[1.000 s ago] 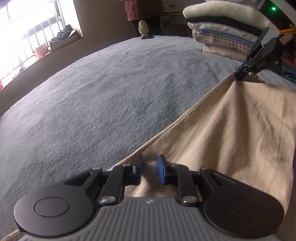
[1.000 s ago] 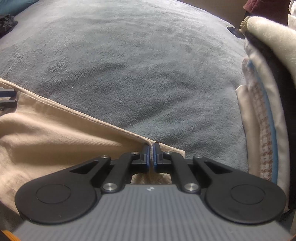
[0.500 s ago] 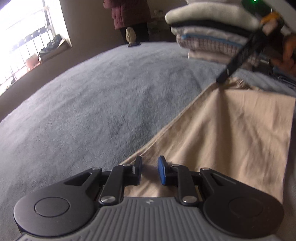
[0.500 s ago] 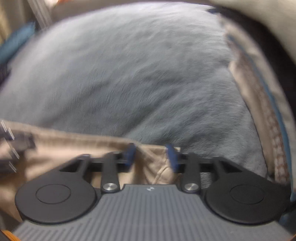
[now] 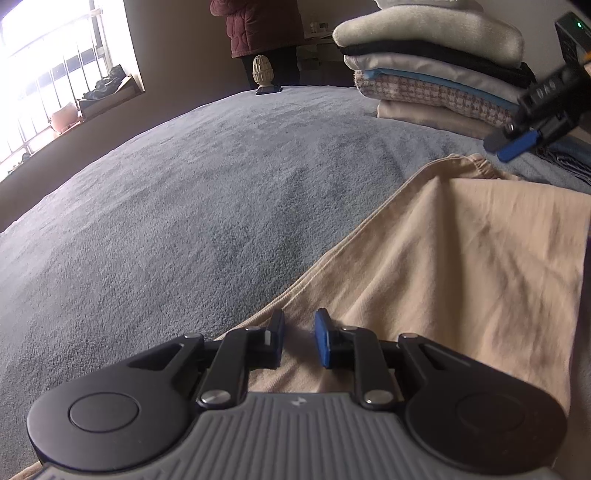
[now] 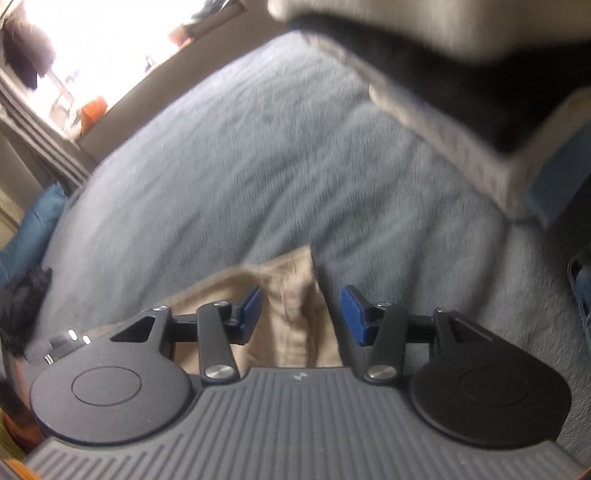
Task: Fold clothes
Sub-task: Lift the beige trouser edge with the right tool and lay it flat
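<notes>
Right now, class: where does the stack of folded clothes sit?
In the left wrist view the stack of folded clothes sits upper right on the grey blanket, beyond the far corner of the beige garment.

I see a grey-blue plush bedspread [image 5: 192,206], a cream carved pinecone-shaped ornament [image 5: 262,70], a bright barred window [image 5: 55,74], a person's maroon quilted jacket [image 5: 258,26]

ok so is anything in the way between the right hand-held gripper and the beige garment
Nothing visible. The right hand-held gripper hangs just over the beige garment, its jaws closing with the bunched edge between them but not pinched. The folded stack sits off to the side.
</notes>
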Available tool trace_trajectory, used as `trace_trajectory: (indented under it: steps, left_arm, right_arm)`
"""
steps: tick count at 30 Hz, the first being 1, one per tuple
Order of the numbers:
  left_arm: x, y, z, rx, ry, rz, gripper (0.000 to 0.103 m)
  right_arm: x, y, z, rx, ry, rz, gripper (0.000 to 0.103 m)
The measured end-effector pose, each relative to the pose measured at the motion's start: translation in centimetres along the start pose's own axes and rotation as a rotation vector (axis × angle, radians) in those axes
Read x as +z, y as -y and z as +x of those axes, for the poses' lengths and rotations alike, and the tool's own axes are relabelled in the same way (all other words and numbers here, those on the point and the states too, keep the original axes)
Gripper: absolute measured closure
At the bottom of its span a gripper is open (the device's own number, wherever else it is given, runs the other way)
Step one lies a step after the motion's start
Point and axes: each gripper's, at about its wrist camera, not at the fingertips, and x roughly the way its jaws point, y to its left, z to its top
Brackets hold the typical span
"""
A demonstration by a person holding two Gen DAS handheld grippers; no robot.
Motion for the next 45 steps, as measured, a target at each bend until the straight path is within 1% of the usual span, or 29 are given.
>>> trace_trajectory:
  steps: [1, 3, 5, 7, 9, 11, 12, 18, 19, 20, 24, 28, 29, 32, 35, 40, 41, 42, 45]
  left_arm:
    - [0.0, 0.0, 0.0, 0.001, 0.000, 0.000, 0.083]
    - [0.0, 0.0, 0.0, 0.002, -0.001, 0.001, 0.083]
    - [0.0, 0.1, 0.0, 0.006, -0.002, 0.002, 0.083]
    - [0.0, 0.2, 0.0, 0.009, -0.003, 0.003, 0.083]
    - [0.1, 0.3, 0.0, 0.011, -0.003, 0.005, 0.083]
    - [0.1, 0.3, 0.0, 0.011, -0.004, 0.005, 0.083]
    - [0.2, 0.3, 0.0, 0.011, -0.005, 0.005, 0.083]
    - [0.2, 0.3, 0.1, 0.010, -0.006, 0.003, 0.083]
    - [0.2, 0.3, 0.1, 0.010, -0.006, 0.003, 0.083]
    - [0.2, 0.3, 0.1, 0.009, -0.005, 0.002, 0.083]
    - [0.2, 0.3, 0.1, 0.009, -0.003, 0.003, 0.083]
    - [0.1, 0.2, 0.1, 0.008, -0.002, 0.002, 0.083]
    - [0.1, 0.2, 0.1, 0.008, -0.001, 0.003, 0.083]
    - [0.1, 0.2, 0.2, 0.009, 0.000, 0.005, 0.083]
    - [0.0, 0.2, 0.2, 0.009, 0.000, 0.007, 0.083]
    - [0.1, 0.2, 0.1, 0.007, -0.001, 0.007, 0.083]
    - [0.1, 0.2, 0.1, 0.008, -0.001, 0.007, 0.083]
    - [0.1, 0.2, 0.1, 0.008, -0.001, 0.008, 0.083]
    - [0.1, 0.3, 0.1, 0.008, -0.001, 0.008, 0.083]
  right_arm:
    - [-0.4, -0.1, 0.3, -0.001, -0.003, -0.021, 0.061]
    - [-0.9, -0.5, 0.9, -0.003, -0.001, -0.071, 0.068]
    - [-1.3, -1.1, 1.3, -0.027, 0.007, -0.128, 0.072]
    - [-1.7, -1.6, 1.7, -0.051, 0.016, -0.184, 0.079]
    - [-1.7, -1.9, 1.8, -0.073, 0.035, -0.213, 0.090]
    - [-1.7, -2.2, 1.4, -0.094, 0.067, -0.241, 0.096]
    - [-1.7, -2.5, 1.3, -0.101, 0.073, -0.261, 0.098]
    - [-1.7, -4.1, 0.9, -0.151, 0.117, -0.369, 0.098]
    - [-1.8, -4.2, 0.8, -0.157, 0.120, -0.370, 0.098]
    - [-1.8, -4.1, 0.9, -0.150, 0.111, -0.372, 0.095]
    - [-1.7, -4.0, 1.7, -0.134, 0.088, -0.368, 0.093]
    - [-1.9, -3.5, 2.4, -0.130, 0.083, -0.349, 0.093]
    - [-1.9, -3.7, 2.3, -0.134, 0.092, -0.357, 0.096]
    - [-2.2, -4.6, 2.0, -0.172, 0.124, -0.423, 0.099]
    - [-1.8, -5.1, 1.8, -0.207, 0.152, -0.461, 0.100]
    - [-0.7, -5.4, 3.0, -0.252, 0.132, -0.545, 0.100]
    - [-0.6, -5.5, 3.2, -0.264, 0.132, -0.568, 0.103]
    - [-0.4, -5.5, 3.3, -0.277, 0.137, -0.581, 0.103]
    - [0.5, -5.3, 3.3, -0.290, 0.157, -0.580, 0.103]
